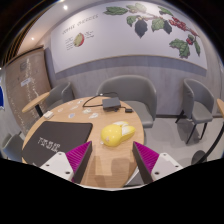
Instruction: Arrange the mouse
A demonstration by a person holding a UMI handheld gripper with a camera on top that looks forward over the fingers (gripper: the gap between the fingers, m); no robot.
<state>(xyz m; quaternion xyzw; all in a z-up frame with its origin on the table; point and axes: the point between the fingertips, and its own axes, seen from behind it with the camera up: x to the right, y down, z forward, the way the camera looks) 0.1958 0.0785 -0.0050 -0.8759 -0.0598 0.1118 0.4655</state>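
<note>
A yellow mouse (117, 132) lies on a round wooden table (105, 160), just ahead of my fingers and between their lines. My gripper (112, 160) is open and empty, its magenta pads (80, 156) wide apart above the bare wood. A black mouse mat (55, 142) with white lettering lies on the table to the left of the mouse, beside my left finger.
A grey box with a cable (107, 102) sits at the table's far edge. Grey chairs (128, 92) stand beyond the table, another (198, 105) to the right. A small wooden table (38, 100) stands at the left. The wall behind bears a fruit mural.
</note>
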